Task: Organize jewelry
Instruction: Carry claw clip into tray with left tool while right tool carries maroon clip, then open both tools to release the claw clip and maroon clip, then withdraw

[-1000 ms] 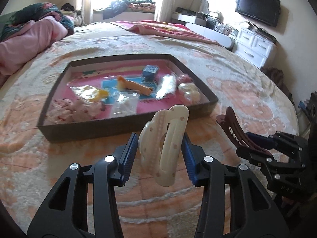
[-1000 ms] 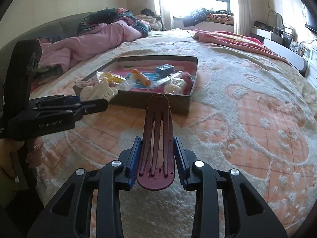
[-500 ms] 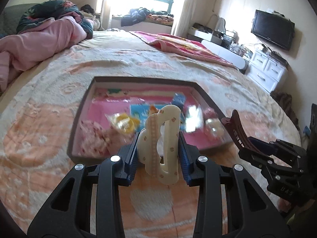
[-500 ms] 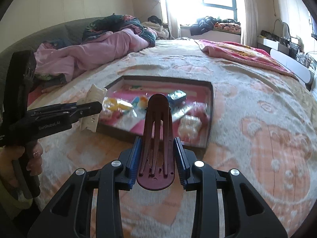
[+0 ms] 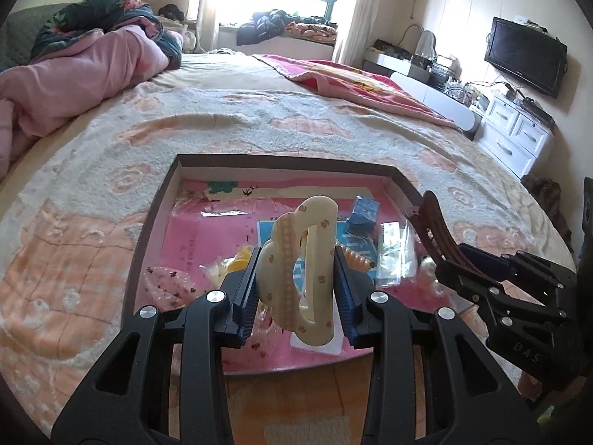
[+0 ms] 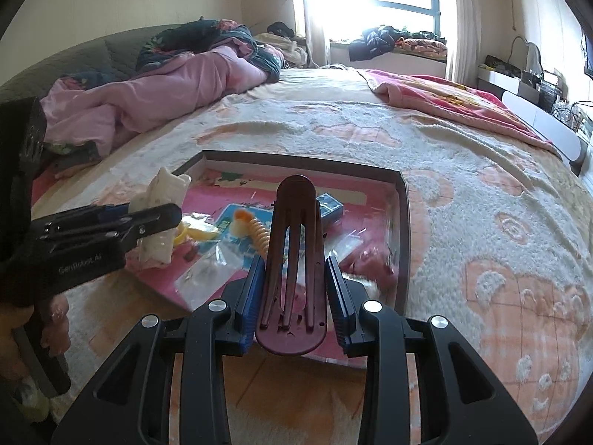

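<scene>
Over the tray (image 5: 148, 230) on the bed, the left tool (image 5: 296, 289) clamps a cream claw clip (image 5: 296, 278), the right tool (image 6: 292, 293) a maroon clip (image 6: 292, 244). Both look light, rigid plastic (likely slippery), best pinched across their flat sides.

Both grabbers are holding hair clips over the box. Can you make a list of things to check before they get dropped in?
1. Left gripper shut on the cream hair clip: ok.
2. Right gripper shut on the dark red hair clip: ok.
3. Both clips over the box: ok.
4. Bare pink floor left inside the box: ok.
5. Grippers apart from each other: ok.
6. Clips clear of the small bags below: cannot tell.
</scene>
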### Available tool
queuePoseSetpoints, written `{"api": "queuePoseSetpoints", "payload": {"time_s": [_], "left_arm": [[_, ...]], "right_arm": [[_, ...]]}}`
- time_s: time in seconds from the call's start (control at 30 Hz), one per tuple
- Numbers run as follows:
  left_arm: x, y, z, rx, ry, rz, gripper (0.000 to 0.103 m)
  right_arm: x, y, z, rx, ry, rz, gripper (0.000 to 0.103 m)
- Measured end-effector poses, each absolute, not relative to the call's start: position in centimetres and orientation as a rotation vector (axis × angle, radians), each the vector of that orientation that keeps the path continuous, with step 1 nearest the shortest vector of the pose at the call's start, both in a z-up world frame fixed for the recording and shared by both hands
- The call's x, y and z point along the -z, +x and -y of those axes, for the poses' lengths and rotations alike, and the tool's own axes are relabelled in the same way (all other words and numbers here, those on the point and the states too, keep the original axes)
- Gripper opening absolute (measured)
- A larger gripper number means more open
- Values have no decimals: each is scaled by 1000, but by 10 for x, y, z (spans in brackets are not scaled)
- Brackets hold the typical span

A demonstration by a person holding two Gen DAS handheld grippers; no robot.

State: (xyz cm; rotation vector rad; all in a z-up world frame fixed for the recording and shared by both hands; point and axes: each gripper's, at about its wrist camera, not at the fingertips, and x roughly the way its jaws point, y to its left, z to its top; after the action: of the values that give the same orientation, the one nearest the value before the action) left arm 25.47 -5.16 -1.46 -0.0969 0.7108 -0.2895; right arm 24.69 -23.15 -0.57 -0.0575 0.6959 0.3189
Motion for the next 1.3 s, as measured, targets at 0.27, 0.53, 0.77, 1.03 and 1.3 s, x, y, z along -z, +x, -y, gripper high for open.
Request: {"api": "queuePoseSetpoints", "payload": {"time_s": [0.27, 0.53, 0.77, 1.03, 1.3], "left_arm": [[19, 268, 52, 298, -108, -719, 28], [28, 272, 50, 295, -116, -747, 28], [32, 275, 52, 296, -111, -756, 28], [36, 274, 53, 306, -106, -763, 30], [36, 273, 55, 308, -101, -767, 47]], "right_arm": [[17, 269, 226, -299, -69, -743, 32], [28, 277, 223, -294, -72, -776, 32], [34, 276, 221, -302, -76, -786, 32], [31, 275, 225, -303, -68, -774, 32], [23, 268, 233, -292, -59, -750, 40]]}}
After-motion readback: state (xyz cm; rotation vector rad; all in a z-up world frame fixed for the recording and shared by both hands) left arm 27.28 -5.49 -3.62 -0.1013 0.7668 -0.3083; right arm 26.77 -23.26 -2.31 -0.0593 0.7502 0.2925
